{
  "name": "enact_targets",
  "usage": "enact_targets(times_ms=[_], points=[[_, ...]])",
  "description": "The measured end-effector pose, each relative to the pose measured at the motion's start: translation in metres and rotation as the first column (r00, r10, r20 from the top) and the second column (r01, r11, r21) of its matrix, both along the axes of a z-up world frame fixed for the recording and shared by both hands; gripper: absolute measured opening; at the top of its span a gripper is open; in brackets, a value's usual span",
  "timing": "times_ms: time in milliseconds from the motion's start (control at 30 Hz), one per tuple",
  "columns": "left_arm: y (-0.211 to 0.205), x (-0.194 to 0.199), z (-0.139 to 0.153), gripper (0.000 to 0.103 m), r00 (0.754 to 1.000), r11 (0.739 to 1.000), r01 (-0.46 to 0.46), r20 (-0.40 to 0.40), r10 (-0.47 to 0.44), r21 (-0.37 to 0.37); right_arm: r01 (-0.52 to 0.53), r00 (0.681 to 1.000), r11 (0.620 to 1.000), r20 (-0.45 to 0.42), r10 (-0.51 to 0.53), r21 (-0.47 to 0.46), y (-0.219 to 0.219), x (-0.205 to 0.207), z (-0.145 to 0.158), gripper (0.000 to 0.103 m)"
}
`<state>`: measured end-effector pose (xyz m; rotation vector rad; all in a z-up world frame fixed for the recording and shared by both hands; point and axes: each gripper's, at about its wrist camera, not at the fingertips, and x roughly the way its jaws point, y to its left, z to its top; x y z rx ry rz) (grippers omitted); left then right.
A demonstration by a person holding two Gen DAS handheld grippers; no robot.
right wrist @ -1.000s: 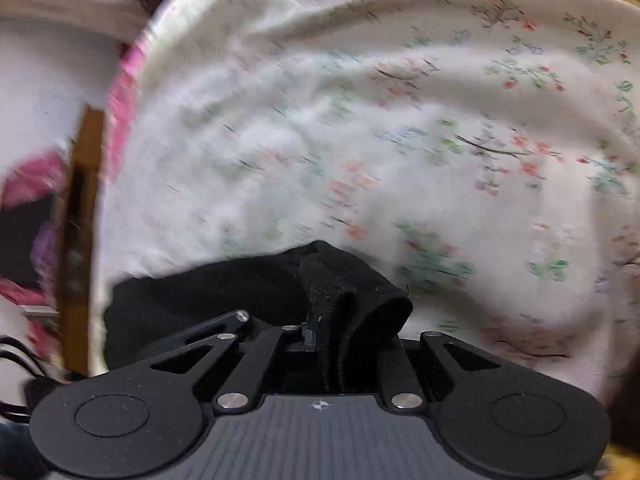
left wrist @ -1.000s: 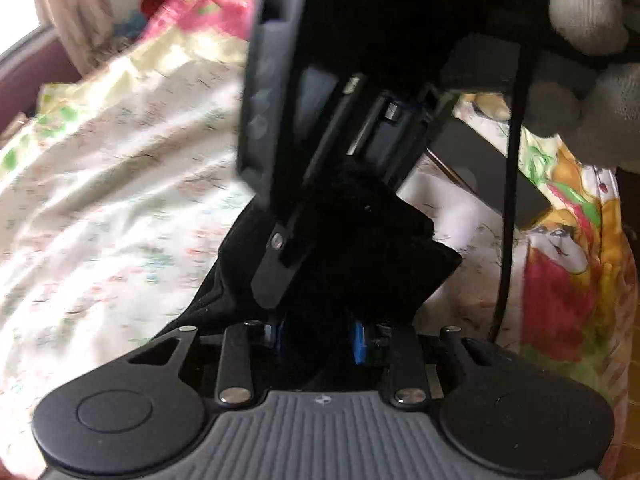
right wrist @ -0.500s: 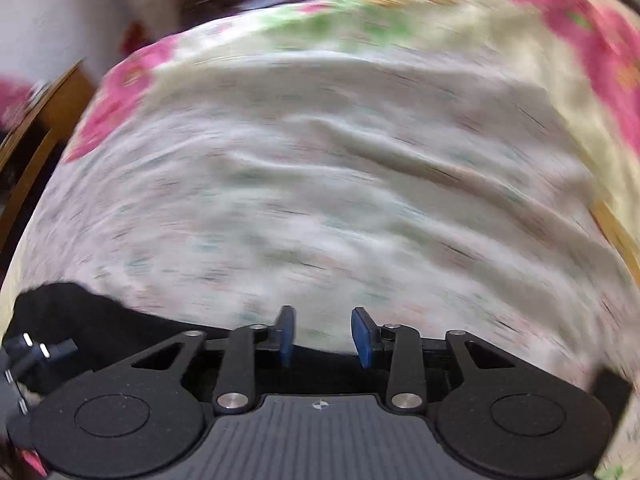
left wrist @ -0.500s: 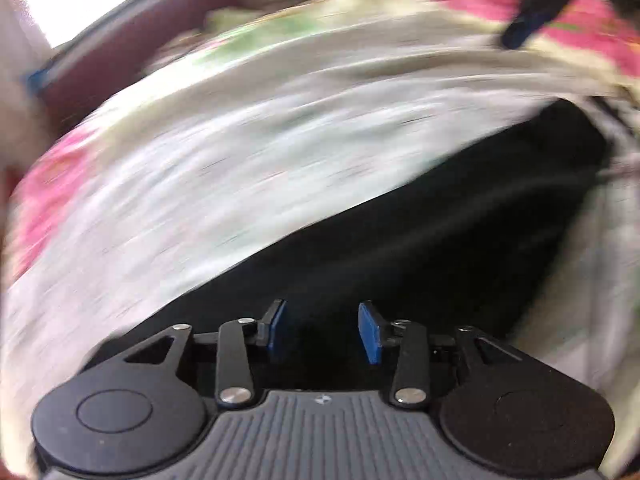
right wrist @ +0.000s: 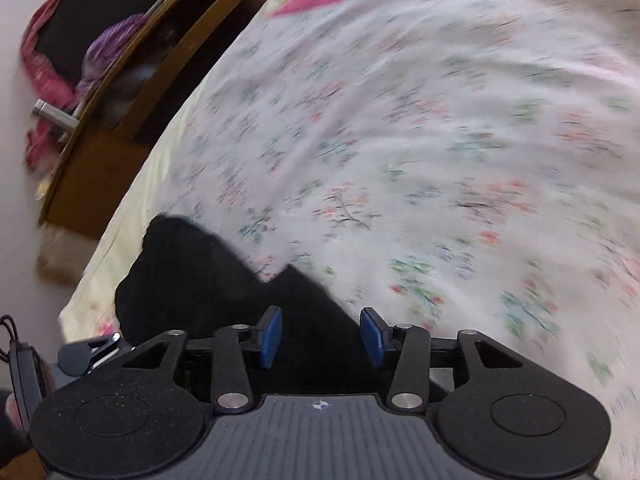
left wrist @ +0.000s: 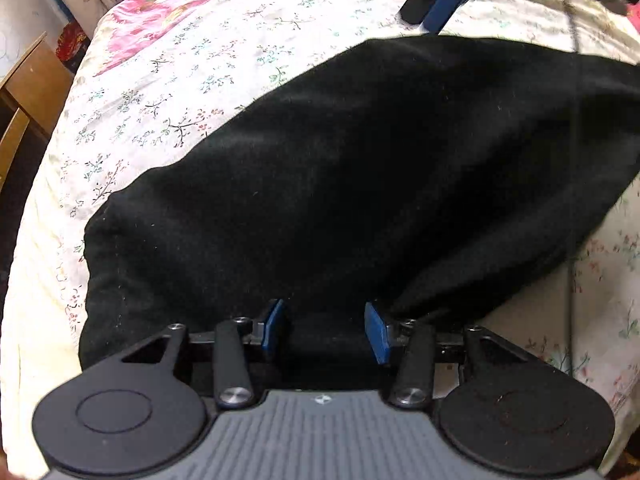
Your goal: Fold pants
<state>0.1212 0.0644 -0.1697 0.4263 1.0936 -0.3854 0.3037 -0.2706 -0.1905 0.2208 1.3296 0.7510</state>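
Both grippers, left [left wrist: 325, 330] and right [right wrist: 320, 336], have just been opening their jaws, releasing the pinched cloth. Soft black pants [left wrist: 360, 184] now lie spread beyond the jaws on the floral bedsheet [left wrist: 168, 92], nothing gripped.

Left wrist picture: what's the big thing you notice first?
The black pants grab the eye: a big dark shape across the middle of the flowery bedsheet. Near the bottom, the left gripper has its blue pads apart, just opened, above the cloth. At the top, the right gripper pokes in.

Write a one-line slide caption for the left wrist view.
Open left gripper over black pants on a floral sheet.
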Motion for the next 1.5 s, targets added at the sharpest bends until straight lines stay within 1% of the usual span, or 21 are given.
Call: enact_targets(times_ms=[67,167,233,300,367,467,500,567,667,700,767,833,867,900,933,1000,1067,1200,1300,1400,1500], points=[[-0.003,-0.002,-0.007,0.055,1.000,1.000,-0.018,-0.012,0.018,-0.002,-0.076,0.995,0.997,-0.061,0.077,0.028,0.006,0.013,-0.011,0.028],[-0.004,0.002,-0.015,0.056,1.000,1.000,-0.019,-0.010,0.019,0.001,-0.177,0.981,0.984,-0.077,0.178,0.021,0.008,0.028,-0.023,0.031],[-0.002,0.010,-0.017,0.056,0.999,1.000,-0.030,-0.016,0.030,0.004,-0.222,0.958,0.971,-0.167,0.235,0.094,0.008,0.041,-0.033,0.031],[-0.002,0.011,-0.012,0.056,0.999,0.999,-0.045,-0.024,0.046,0.004,-0.306,0.906,0.930,-0.236,0.350,0.204,0.020,0.043,-0.035,0.031],[0.002,0.011,-0.012,0.056,0.999,0.999,-0.046,-0.028,0.046,0.009,-0.386,0.855,0.881,-0.253,0.453,0.274,0.032,0.040,-0.033,0.036],[-0.003,0.015,-0.006,0.056,0.999,0.999,-0.032,-0.040,0.033,0.022,-0.401,0.773,0.812,-0.320,0.549,0.425,0.048,0.033,-0.034,0.053],[-0.004,0.017,-0.007,0.056,0.999,0.999,-0.026,-0.046,0.027,0.024,-0.402,0.753,0.790,-0.323,0.573,0.463,0.053,0.031,-0.037,0.053],[-0.003,0.018,-0.006,0.056,0.998,0.999,-0.032,-0.055,0.033,0.017,-0.395,0.764,0.798,-0.319,0.561,0.455,0.059,0.031,-0.049,0.053],[-0.005,0.020,-0.004,0.056,0.998,0.999,-0.032,-0.057,0.033,0.022,-0.289,0.766,0.844,-0.420,0.487,0.452,0.063,0.031,-0.076,0.053],[-0.005,0.020,-0.004,0.056,0.998,0.999,-0.032,-0.057,0.033,0.023,-0.261,0.779,0.852,-0.422,0.463,0.453,0.061,0.027,-0.075,0.053],[-0.005,0.020,-0.003,0.056,0.998,0.999,-0.036,-0.053,0.037,0.018,-0.232,0.849,0.874,-0.349,0.397,0.428,0.055,0.023,-0.059,0.053],[-0.005,0.020,-0.002,0.056,0.998,0.999,-0.036,-0.049,0.037,0.014,-0.025,0.925,0.889,-0.327,0.195,0.457,0.025,0.039,-0.045,0.052],[-0.005,0.020,-0.001,0.056,0.998,0.999,-0.039,-0.047,0.040,0.011,0.114,0.931,0.874,-0.357,0.071,0.473,0.003,0.049,-0.045,0.052],[-0.005,0.020,0.000,0.056,0.998,0.999,-0.039,-0.042,0.039,0.008,0.235,0.916,0.850,-0.399,-0.032,0.471,-0.017,0.058,-0.047,0.047],[-0.006,0.021,0.000,0.056,0.998,0.999,-0.037,-0.044,0.038,0.009,0.272,0.926,0.839,-0.366,-0.095,0.471,-0.030,0.061,-0.043,0.040],[-0.006,0.021,-0.002,0.057,0.999,0.999,-0.031,-0.044,0.031,0.010,0.238,0.951,0.873,-0.285,-0.120,0.426,-0.040,0.061,-0.028,0.040],[-0.005,0.019,-0.002,0.057,0.999,1.000,-0.027,-0.040,0.027,0.007,0.238,0.956,0.872,-0.262,-0.133,0.428,-0.045,0.054,-0.019,0.041],[-0.004,0.018,0.001,0.057,0.999,0.999,-0.038,-0.034,0.038,-0.002,0.166,0.975,0.914,-0.197,-0.098,0.370,-0.037,0.041,-0.008,0.041],[-0.001,0.018,0.016,0.057,0.998,0.998,-0.061,-0.007,0.060,-0.022,0.069,0.978,0.884,-0.206,0.031,0.463,-0.021,0.020,-0.002,0.041],[-0.001,0.022,0.037,0.057,0.992,0.996,-0.082,0.093,0.084,-0.024,0.024,0.967,0.895,-0.237,0.092,0.445,0.004,0.001,-0.019,0.042],[0.003,0.039,0.055,0.057,0.969,0.984,-0.153,0.182,0.167,-0.087,0.084,0.966,0.948,-0.258,-0.003,0.306,0.003,-0.001,-0.049,0.025]])
